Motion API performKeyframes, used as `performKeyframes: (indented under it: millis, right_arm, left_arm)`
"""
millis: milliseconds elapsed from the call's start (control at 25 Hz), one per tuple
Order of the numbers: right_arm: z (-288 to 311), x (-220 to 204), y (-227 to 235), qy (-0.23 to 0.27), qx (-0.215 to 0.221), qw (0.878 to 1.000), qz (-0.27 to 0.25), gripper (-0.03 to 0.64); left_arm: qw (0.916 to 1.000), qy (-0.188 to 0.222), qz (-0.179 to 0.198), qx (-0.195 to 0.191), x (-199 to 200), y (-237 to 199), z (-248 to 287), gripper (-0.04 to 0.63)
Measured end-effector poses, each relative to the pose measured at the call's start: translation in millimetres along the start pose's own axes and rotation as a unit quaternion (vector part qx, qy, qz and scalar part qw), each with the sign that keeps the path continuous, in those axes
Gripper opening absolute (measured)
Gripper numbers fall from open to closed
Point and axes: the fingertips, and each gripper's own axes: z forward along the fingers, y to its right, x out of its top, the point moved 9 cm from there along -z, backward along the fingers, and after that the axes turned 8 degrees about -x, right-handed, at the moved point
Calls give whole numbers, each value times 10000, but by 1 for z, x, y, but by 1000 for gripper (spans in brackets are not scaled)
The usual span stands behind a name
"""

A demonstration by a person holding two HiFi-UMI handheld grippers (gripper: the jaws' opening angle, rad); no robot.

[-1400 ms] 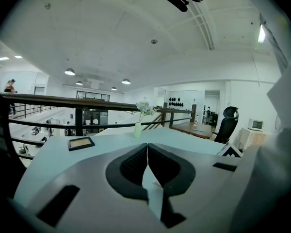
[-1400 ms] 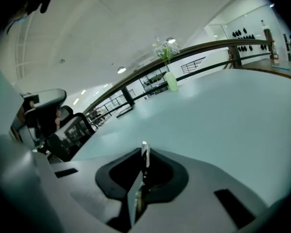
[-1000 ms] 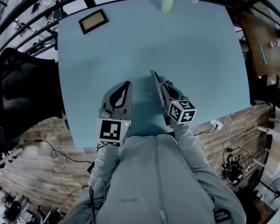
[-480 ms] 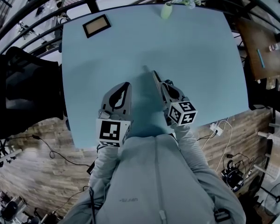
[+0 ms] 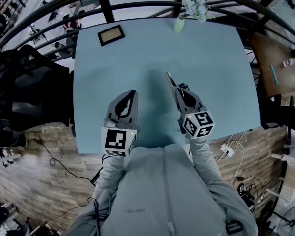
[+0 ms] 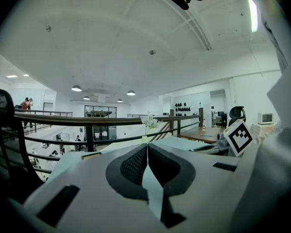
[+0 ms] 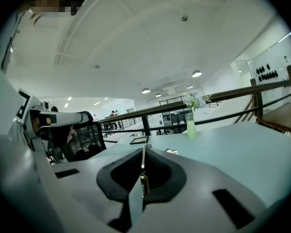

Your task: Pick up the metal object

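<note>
a light blue table (image 5: 211, 73) carries a small dark-framed plaque (image 5: 111, 35) near its far left corner and a pale green vase (image 5: 179, 24) of white flowers (image 5: 194, 5) at its far edge. a black chair (image 5: 29, 92) stands just off the table's left side, over a wood-plank floor (image 5: 44, 181).

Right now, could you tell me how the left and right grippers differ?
The right gripper is shut on a metal object; the left gripper is shut on nothing. In the head view the right gripper leans left, the left gripper slightly right. Both hang over the table.
</note>
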Motion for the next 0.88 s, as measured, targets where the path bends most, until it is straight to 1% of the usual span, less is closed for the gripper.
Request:
performKeyframes:
  millis: [160, 240, 480, 720, 880]
  right_arm:
    - [-14, 27, -2, 347, 148, 9985, -385, 24]
    - [-22, 40, -2, 524, 191, 9968, -577, 25]
    - [-48, 73, -4, 978, 271, 9880, -1165, 25]
    - [-66, 92, -6, 1135, 366, 9766, -1792, 25]
    - [-75, 93, -8, 1186, 368, 9699, -2093, 25]
  left_arm:
    - [9999, -1, 61, 114, 2, 5, -10, 28]
    - [9997, 76, 101, 198, 6, 7, -13, 28]
    - [9989, 197, 154, 408, 9, 11, -24, 28]
    - [9976, 233, 152, 637, 11, 13, -32, 28]
    - [9969, 145, 144, 755, 7, 15, -36, 28]
